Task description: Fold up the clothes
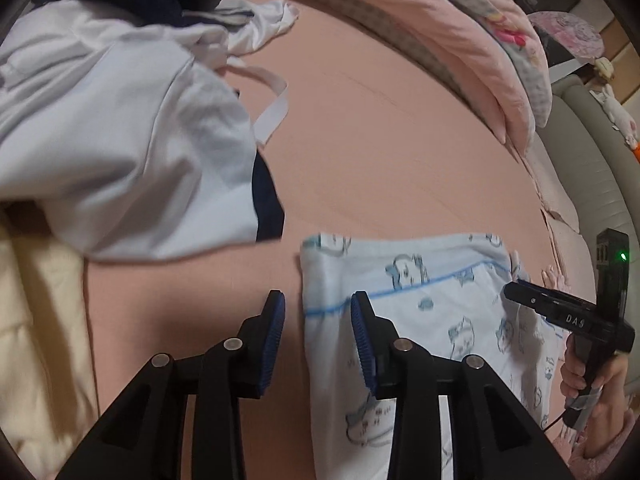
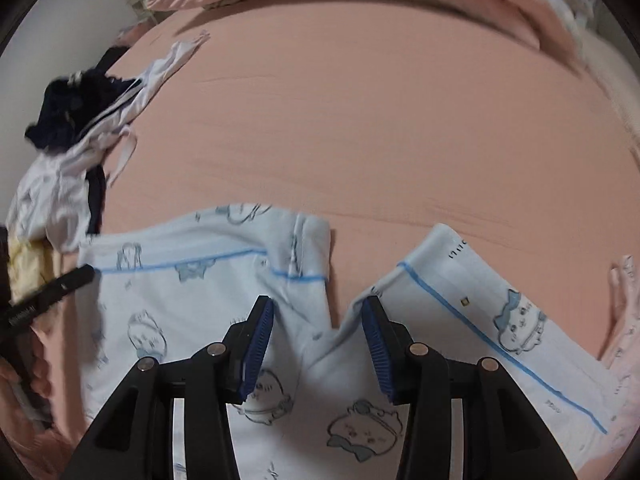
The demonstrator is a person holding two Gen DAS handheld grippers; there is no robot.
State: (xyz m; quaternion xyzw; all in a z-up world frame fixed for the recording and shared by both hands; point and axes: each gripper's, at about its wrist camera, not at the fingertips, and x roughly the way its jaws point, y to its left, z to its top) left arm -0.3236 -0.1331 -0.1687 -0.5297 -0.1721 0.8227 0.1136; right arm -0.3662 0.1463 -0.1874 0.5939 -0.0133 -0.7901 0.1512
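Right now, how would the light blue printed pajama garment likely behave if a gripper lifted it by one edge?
The pajama garment would probably drape limply: it lies flat with soft creases. It looks thin, so likely light. On the pink sheet it may drag and bunch rather than slide cleanly.

My right gripper (image 2: 318,330) hangs over the pale blue printed pyjama garment (image 2: 208,292), jaws apart and gripping nothing, the cloth spread flat on the pink sheet (image 2: 360,140) below and to both sides of my fingers. Off to my left the tip of my left gripper (image 2: 60,286) lies at the garment's edge. Beyond it, farther left, sits a heap of white and navy clothes (image 2: 72,152).
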